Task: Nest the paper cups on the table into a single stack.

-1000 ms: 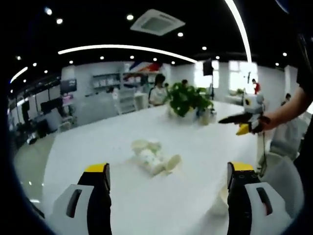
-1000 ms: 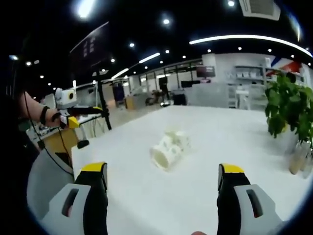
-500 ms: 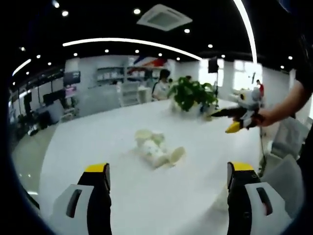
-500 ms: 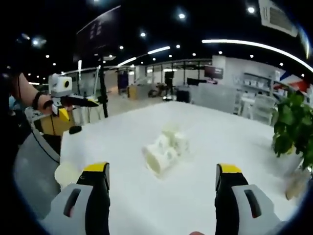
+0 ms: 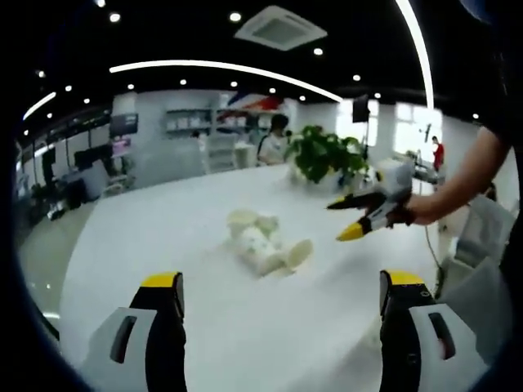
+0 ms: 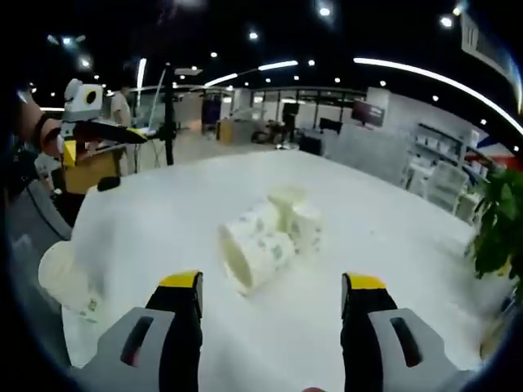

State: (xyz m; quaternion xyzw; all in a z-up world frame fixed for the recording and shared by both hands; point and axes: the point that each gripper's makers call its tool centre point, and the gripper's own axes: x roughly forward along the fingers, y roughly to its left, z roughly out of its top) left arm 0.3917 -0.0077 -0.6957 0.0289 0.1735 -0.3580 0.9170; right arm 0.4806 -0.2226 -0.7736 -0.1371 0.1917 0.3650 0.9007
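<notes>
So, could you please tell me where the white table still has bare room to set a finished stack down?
The white table is bare between the right gripper and the cluster of printed white paper cups, and beyond them toward the green potted plant. It is crowded at the cluster; another white paper cup lies at the near-left edge.

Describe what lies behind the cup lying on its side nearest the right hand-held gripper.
Behind the lying paper cup stand two more paper cups, touching it. Their lower parts are partly hidden by it.
</notes>
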